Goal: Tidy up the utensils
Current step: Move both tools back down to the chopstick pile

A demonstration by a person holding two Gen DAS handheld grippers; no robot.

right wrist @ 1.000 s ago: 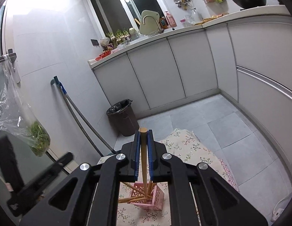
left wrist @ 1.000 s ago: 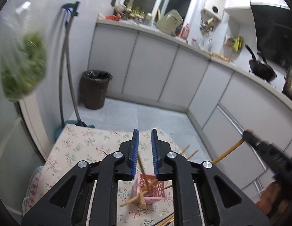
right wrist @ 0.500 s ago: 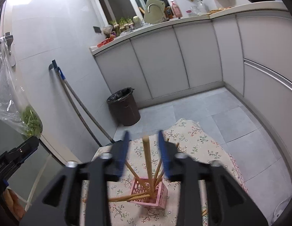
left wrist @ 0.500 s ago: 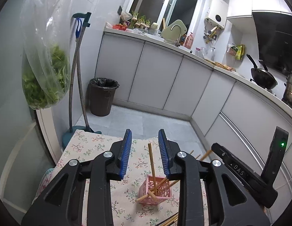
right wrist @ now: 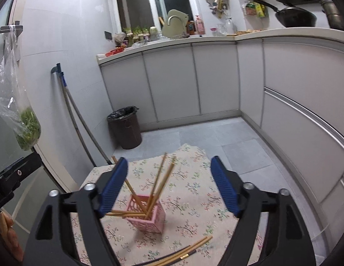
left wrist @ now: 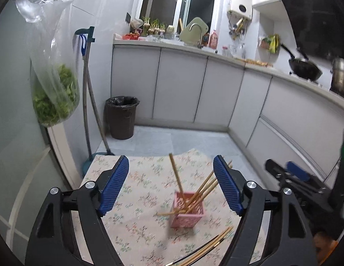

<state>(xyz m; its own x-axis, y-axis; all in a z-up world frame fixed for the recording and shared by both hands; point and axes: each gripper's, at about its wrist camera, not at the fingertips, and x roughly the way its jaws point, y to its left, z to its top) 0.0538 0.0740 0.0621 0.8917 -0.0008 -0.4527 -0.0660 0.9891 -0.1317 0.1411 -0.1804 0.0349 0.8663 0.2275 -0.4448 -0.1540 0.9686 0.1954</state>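
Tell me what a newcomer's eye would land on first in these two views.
First, the pink basket in the middle of the floral tablecloth, wooden chopsticks bristling from it at odd angles. Next, the loose chopsticks lying on the cloth in front of it. Both the left gripper and the right gripper hang open above, holding nothing.

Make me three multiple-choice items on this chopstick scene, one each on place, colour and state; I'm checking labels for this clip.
1. Where are the loose chopsticks?
A. On the cloth in front of the holder
B. On the floor
C. In the bin

2. What colour is the holder?
A. Green
B. Pink
C. White

3. How do the right gripper and left gripper stand?
A. Both open, empty
B. Both shut
C. Each gripping a chopstick

Answers: 1 A, they lie flat on the floral cloth; 2 B, pink lattice walls; 3 A, jaws spread wide, nothing between.
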